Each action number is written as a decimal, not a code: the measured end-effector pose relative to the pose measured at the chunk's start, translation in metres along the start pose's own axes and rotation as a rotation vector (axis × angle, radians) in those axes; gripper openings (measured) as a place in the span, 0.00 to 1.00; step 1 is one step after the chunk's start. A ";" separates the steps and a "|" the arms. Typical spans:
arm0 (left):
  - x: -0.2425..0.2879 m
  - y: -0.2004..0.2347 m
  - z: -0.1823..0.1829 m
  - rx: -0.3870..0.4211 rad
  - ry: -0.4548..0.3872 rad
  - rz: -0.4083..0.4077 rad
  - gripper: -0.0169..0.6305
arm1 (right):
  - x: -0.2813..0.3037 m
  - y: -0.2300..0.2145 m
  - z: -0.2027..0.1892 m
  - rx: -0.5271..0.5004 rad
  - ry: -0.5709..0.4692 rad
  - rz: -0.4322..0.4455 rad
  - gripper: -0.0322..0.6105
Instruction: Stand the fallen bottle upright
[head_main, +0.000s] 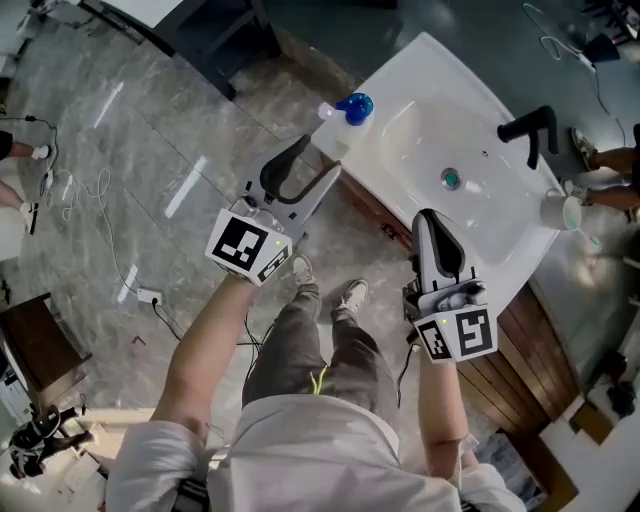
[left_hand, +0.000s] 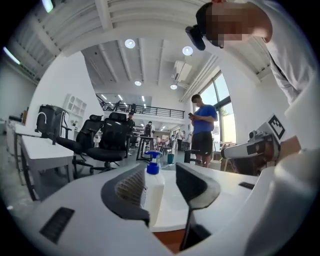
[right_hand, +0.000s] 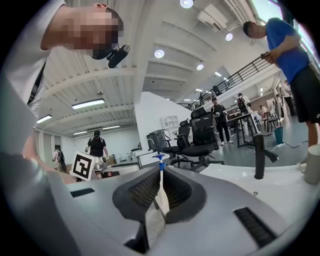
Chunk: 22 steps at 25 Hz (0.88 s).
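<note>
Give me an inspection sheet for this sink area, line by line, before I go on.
Surface: white sink counter with one basin.
Job's things: bottle upright at the counter's corner, blue pump on top.
Clutter: black faucet, white cup at the counter's end.
Grippers: left gripper open, short of the bottle; right gripper shut, empty.
Cables: white cable and power strip on the floor.
Surroundings: office chairs, standing person in blue shirt.

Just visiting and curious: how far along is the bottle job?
The bottle already stands upright at the corner of the white counter, so the main step looks done. Nothing is in hand: the left gripper is open short of it, the right gripper shut and empty. Nothing obvious seems left.
</note>
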<state>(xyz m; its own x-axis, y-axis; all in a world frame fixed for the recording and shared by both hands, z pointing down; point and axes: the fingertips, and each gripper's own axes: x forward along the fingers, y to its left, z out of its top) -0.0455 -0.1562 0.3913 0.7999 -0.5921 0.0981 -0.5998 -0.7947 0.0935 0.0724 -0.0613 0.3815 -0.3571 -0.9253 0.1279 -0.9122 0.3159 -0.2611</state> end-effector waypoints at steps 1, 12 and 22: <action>-0.006 -0.003 0.004 0.025 0.015 0.022 0.30 | -0.006 0.002 0.005 -0.004 -0.002 0.003 0.11; -0.058 -0.043 0.075 0.115 -0.018 0.130 0.11 | -0.060 0.014 0.057 -0.052 -0.030 0.028 0.11; -0.099 -0.063 0.124 0.155 -0.054 0.266 0.05 | -0.087 0.014 0.092 -0.124 -0.043 0.053 0.11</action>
<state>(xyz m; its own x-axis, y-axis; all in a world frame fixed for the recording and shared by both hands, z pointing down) -0.0839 -0.0644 0.2532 0.6178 -0.7850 0.0461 -0.7810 -0.6194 -0.0806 0.1090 0.0049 0.2783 -0.3990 -0.9139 0.0753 -0.9111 0.3858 -0.1455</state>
